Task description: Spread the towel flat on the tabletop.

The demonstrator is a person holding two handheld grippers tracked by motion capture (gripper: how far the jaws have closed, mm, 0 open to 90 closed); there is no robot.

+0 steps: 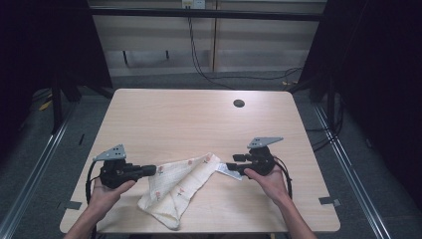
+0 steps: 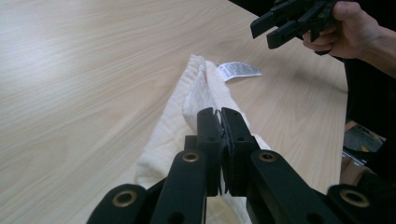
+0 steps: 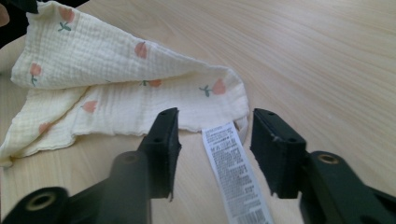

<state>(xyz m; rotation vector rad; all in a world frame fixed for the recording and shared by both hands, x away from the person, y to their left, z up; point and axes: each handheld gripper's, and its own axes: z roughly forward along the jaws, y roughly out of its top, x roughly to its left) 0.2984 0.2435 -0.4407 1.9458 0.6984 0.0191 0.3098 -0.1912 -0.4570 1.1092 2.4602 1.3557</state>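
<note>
The muslin cloth point(image 1: 176, 186) is seen near the table's point(image 1: 164, 114) front edge, its lowest fold close to that edge; bare wood is left open beyond it. A corner of the cloth is pinched tight in the left gripper point(image 2: 220, 122). The right gripper point(image 3: 214, 140) is held partly open, its jaws either side of the white care label point(image 3: 232, 172), not pressing it. The cloth is cream, crinkled, folded, printed with small pink tulips.

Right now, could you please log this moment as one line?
left gripper: shut on cloth | right gripper: open, astride care label, not touching | table: cloth folded
</note>
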